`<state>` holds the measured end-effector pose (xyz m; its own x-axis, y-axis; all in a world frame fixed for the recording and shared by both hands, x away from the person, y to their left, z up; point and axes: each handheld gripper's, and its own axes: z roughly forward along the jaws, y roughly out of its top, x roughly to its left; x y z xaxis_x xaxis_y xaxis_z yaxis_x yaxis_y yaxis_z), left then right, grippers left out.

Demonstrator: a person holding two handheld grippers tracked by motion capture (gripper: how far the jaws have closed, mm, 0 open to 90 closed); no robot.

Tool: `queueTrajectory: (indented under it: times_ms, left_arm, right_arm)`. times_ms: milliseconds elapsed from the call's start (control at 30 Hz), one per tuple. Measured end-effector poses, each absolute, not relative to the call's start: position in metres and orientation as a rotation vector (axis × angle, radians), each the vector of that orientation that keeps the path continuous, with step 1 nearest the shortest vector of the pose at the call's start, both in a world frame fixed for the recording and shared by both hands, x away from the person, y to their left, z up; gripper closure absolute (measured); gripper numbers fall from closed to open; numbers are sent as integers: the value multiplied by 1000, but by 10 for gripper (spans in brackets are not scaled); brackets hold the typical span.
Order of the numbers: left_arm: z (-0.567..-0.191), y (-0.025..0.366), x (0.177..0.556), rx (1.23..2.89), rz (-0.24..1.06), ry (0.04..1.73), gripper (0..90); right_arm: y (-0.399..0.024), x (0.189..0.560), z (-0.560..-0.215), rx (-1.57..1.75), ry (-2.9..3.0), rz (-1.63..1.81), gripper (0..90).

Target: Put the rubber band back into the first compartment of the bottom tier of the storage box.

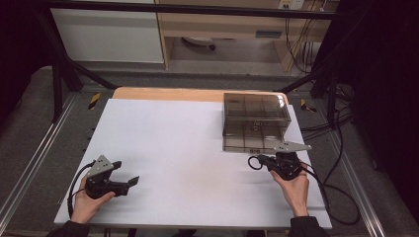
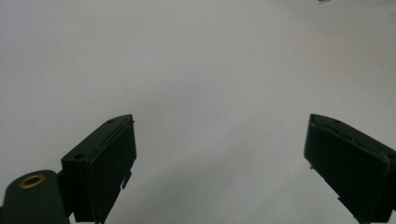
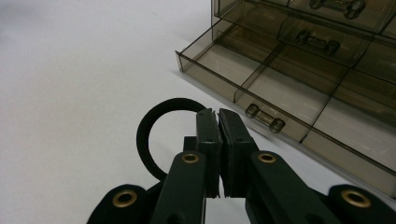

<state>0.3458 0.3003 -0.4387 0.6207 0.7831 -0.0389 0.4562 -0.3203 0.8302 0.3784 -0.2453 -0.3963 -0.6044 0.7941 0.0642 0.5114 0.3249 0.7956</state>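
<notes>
Right fingers: the right gripper (image 3: 215, 114) has its fingers (image 3: 208, 140) pressed together on the rim of a black ring (image 3: 148, 135).
Ring, look: a thin, plain black hoop, dark all round, its middle open to the white surface behind.
Ring, place: at the fingertips, just above the worktop (image 1: 188, 143), near the front of the drawer box (image 1: 254, 121); in the high view it (image 1: 254, 162) sits at the left of the right gripper (image 1: 267, 160).
Ring, pointing: round, so no long axis; it stands out sideways from the fingers, away from the box.
Drawer box: smoky clear plastic, its lower drawer (image 3: 299, 100) pulled out, split into compartments, a small bar handle (image 3: 265, 117) on its front.
Left fingers: the left gripper (image 2: 219, 154) stands wide apart over bare white worktop, holding nothing.
Hands: one on each gripper, well apart.
</notes>
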Motion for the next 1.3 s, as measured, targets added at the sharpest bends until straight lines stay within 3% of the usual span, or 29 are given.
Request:
queueTrajectory:
  times_ms: [1300]
  left_arm:
    - [-439, 300, 346, 1969, 469, 982, 89]
  right_arm:
    - [-220, 425, -379, 1160, 2216, 1122, 881]
